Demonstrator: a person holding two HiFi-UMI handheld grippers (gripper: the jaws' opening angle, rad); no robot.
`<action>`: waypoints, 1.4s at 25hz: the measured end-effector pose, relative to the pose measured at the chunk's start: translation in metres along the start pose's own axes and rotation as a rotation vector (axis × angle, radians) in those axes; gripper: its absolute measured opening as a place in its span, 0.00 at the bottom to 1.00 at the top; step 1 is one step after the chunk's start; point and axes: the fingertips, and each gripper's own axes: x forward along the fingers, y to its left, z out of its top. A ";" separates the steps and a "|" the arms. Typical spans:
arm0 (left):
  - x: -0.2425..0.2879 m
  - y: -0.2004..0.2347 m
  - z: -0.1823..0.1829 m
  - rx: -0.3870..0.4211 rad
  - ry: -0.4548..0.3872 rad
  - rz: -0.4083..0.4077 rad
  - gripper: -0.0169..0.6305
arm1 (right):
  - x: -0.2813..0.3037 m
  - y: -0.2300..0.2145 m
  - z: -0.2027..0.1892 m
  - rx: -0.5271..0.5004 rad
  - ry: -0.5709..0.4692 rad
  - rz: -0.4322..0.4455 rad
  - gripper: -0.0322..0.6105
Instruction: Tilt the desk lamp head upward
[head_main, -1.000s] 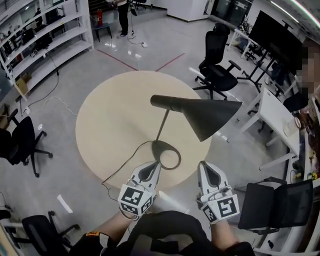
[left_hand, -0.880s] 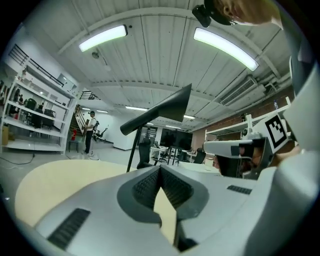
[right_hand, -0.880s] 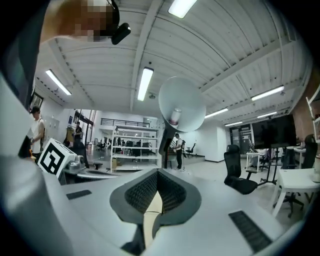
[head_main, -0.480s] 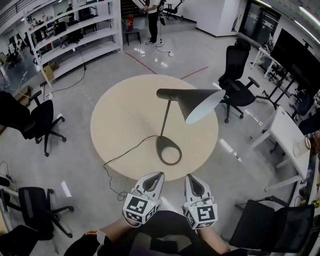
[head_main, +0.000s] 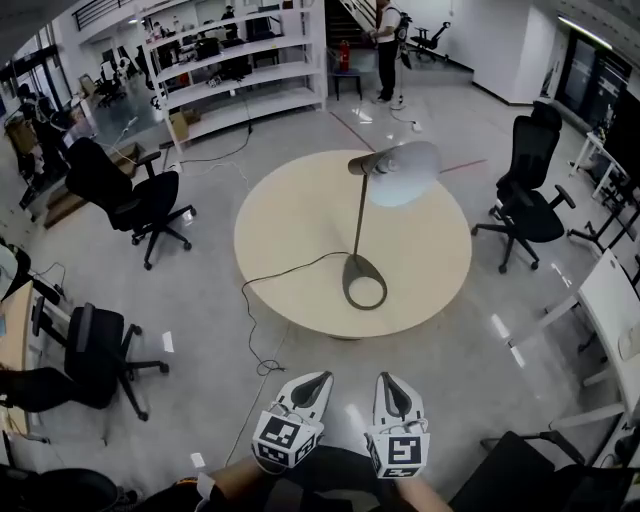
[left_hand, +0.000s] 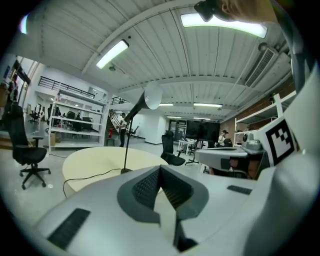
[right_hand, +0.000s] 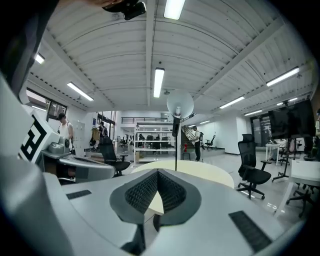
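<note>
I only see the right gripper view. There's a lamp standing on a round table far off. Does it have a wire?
Observer: Yes. In the head view a black cord runs from the lamp base off the table edge to the floor.
Operator: What shape is the base?
Observer: An open oval ring, lying flat.
Operator: Is my other gripper holding something?
Observer: No. The left gripper has its jaws together, empty.

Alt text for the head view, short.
A dark desk lamp stands on a round beige table, its shade tilted upward, cord trailing off the table's left edge. The left gripper and right gripper are shut, short of the table. Office chairs stand around.
</note>
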 end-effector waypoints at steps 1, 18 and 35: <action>-0.010 -0.006 -0.002 0.004 -0.003 0.025 0.10 | -0.010 0.003 0.000 0.000 -0.002 0.012 0.07; -0.125 -0.035 -0.045 0.011 0.021 0.148 0.10 | -0.106 0.064 -0.036 0.030 0.039 0.025 0.07; -0.182 0.008 -0.058 -0.017 0.020 -0.006 0.10 | -0.125 0.145 -0.048 0.043 0.091 -0.122 0.07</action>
